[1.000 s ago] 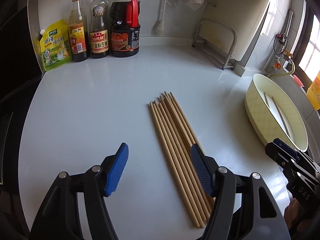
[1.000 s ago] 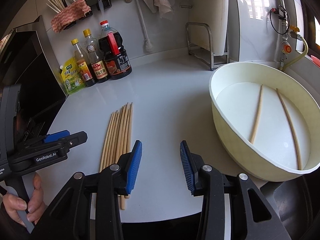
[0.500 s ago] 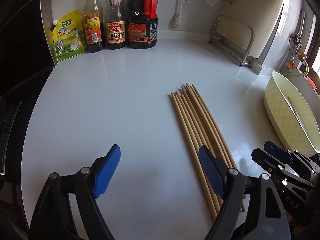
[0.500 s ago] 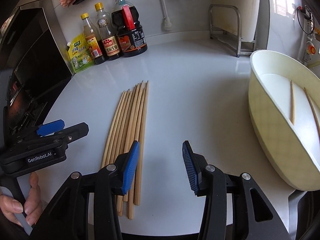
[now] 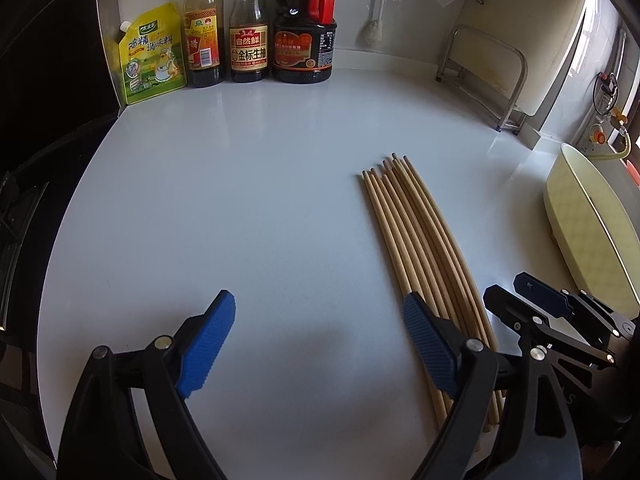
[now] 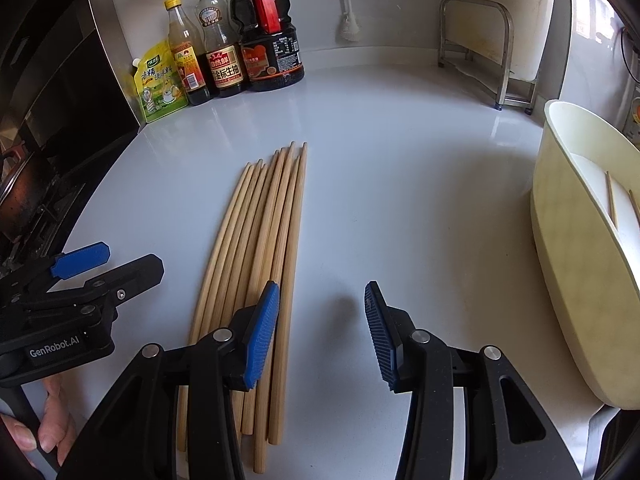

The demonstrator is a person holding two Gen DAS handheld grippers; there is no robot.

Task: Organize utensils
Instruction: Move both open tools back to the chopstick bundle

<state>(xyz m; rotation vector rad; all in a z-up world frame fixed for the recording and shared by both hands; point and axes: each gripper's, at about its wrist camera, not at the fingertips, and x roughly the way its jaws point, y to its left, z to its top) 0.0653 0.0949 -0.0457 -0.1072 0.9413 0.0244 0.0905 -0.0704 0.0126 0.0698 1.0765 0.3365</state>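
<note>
We note the left gripper (image 5: pixel 318 354) has just been opening and now stands wide, nothing between its jaws; the chopsticks (image 5: pixel 420 248) lie under and beyond its right-hand jaw. The right gripper (image 6: pixel 320 336) has come lower and nearer, jaws partly open and empty, the bundle beneath its left-hand jaw. Two more sticks seem to lie in the basin (image 6: pixel 568 264), though its wall hides most. We judge a grasp on the bundle comes next.

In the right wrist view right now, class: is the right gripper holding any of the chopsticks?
No: the right gripper stands open and empty, with the chopsticks lying flat on the counter, beside and under its left finger.
</note>
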